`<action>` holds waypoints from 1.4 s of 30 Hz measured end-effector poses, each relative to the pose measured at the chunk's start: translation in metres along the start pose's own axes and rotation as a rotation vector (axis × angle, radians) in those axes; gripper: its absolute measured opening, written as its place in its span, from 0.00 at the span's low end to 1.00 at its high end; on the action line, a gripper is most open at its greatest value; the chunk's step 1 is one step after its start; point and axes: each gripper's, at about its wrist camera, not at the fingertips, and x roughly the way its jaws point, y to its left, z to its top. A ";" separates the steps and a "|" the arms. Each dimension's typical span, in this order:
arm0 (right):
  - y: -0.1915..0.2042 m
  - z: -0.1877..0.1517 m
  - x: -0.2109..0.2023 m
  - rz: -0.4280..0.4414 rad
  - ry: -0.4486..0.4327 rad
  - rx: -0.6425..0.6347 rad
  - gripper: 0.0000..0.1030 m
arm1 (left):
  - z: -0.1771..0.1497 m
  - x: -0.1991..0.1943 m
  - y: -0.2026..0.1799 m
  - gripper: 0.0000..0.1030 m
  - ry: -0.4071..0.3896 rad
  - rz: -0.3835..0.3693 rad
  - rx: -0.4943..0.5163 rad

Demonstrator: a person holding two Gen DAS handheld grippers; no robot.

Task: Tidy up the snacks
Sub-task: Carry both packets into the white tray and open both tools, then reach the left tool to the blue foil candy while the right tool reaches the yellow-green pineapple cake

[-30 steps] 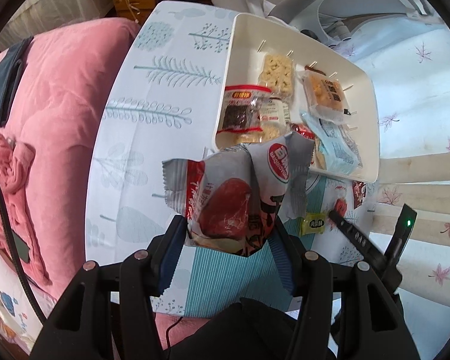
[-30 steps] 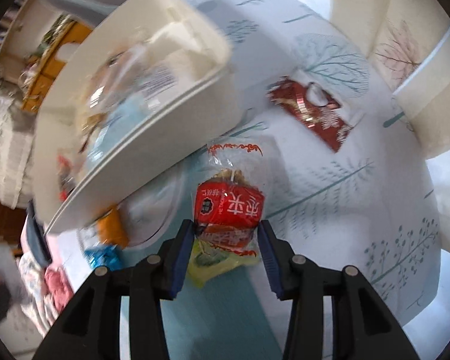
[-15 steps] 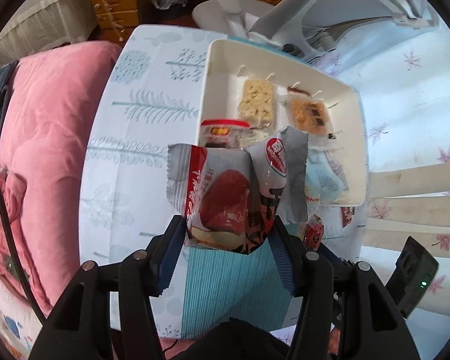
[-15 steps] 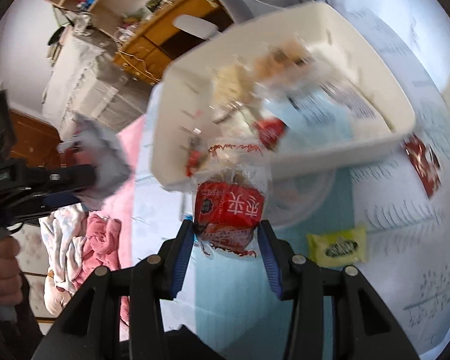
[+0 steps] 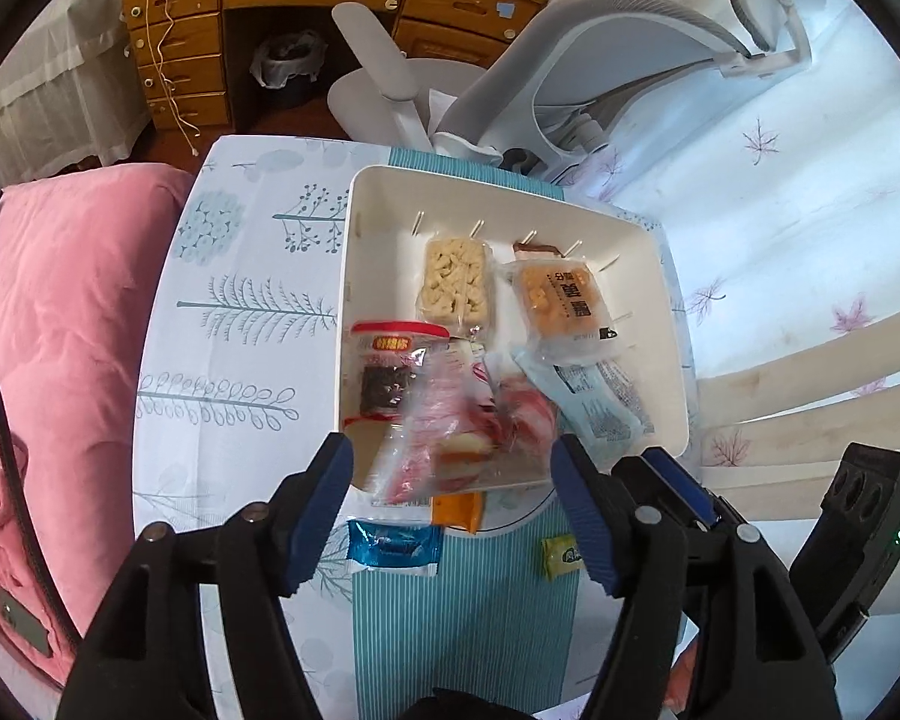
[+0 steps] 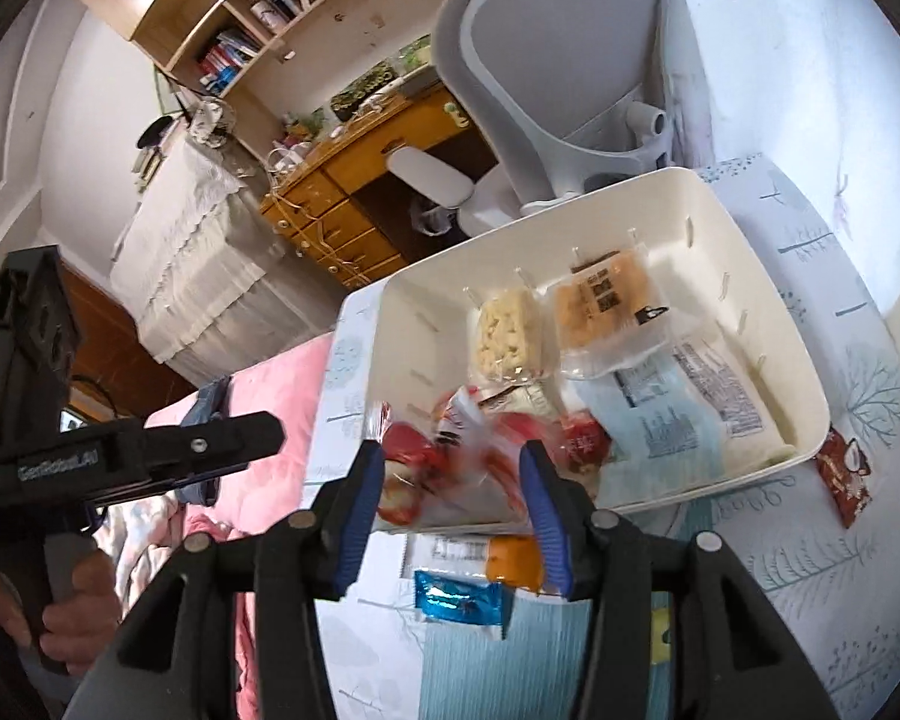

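my left gripper (image 5: 450,480) has its fingers wide apart and nothing sits between them. just past the tips a red and white snack pack (image 5: 468,426) shows all blurry, at the near edge of the white bin (image 5: 354,276). i cannot tell if it touches the bin floor.

my right gripper (image 6: 450,492) also has its fingers apart. a blurry red pack (image 6: 450,468) shows right between the tips, but the pads do not seem to press it.

inside the bin, a pale cracker pack (image 5: 456,282) lies at 12 o'clock from my left gripper. an orange cake pack (image 5: 561,306) is just beside it, toward 1 o'clock. a light blue pack (image 5: 594,402) lies toward 2 o'clock, and a dark snack with a red top (image 5: 390,372) toward 11 o'clock.

on the tablecloth (image 5: 240,312) outside the bin, near my left fingers, lie a blue candy (image 5: 393,546), an orange pack (image 5: 456,510) and a yellow candy (image 5: 561,555). a dark red pack (image 6: 843,474) lies at 3 o'clock from my right gripper, just beside the bin.
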 end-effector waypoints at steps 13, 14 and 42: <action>-0.014 -0.020 -0.011 -0.050 0.030 -0.002 0.62 | -0.033 -0.003 0.014 0.72 0.002 0.014 -0.081; -0.015 -0.022 -0.013 -0.052 0.031 -0.011 0.62 | -0.038 -0.003 0.016 0.75 -0.001 0.020 -0.094; -0.079 -0.097 0.002 -0.200 0.327 -0.170 0.76 | -0.157 0.076 0.018 0.80 -0.029 0.145 -0.220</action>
